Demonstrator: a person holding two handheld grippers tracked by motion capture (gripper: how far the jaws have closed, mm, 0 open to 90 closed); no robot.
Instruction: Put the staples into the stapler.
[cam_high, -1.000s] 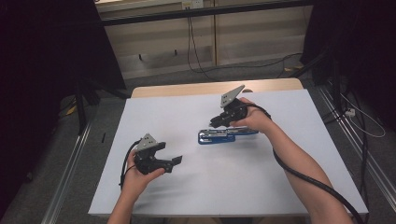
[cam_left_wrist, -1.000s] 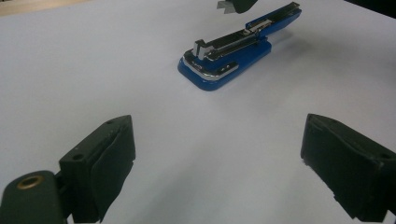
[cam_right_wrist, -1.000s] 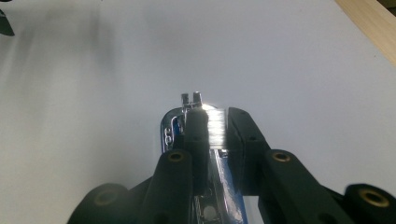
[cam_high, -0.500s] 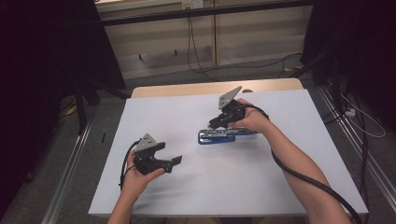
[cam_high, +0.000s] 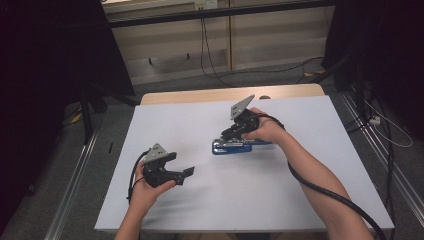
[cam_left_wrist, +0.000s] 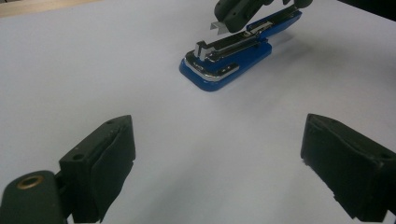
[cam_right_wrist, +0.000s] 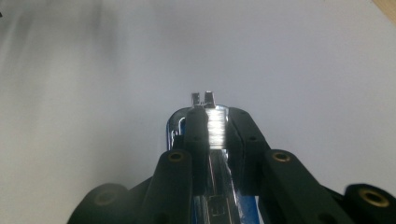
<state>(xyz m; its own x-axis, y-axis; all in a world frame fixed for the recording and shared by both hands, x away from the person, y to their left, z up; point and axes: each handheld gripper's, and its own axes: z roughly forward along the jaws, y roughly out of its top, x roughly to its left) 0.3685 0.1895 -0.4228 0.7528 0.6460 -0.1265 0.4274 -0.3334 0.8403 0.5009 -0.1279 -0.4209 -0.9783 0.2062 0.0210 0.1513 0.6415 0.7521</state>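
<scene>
Nothing moved: right hand-held gripper (cam_high: 231, 134) clamped on unlabelled blue stapler (cam_high: 235, 146).

This looks like a lab or a recording room, not a home. A plain table (cam_high: 150, 97) with a white sheet (cam_high: 310, 165) on top stands on a grey floor (cam_high: 165, 82). Black curtains (cam_high: 45, 75) hang at both sides. Behind the table there is a pale panel wall (cam_high: 165, 45) with a socket (cam_high: 207, 5), and cables (cam_high: 210, 55) run down from it and across the floor. Metal rails (cam_high: 70, 190) lie beside the table.
</scene>
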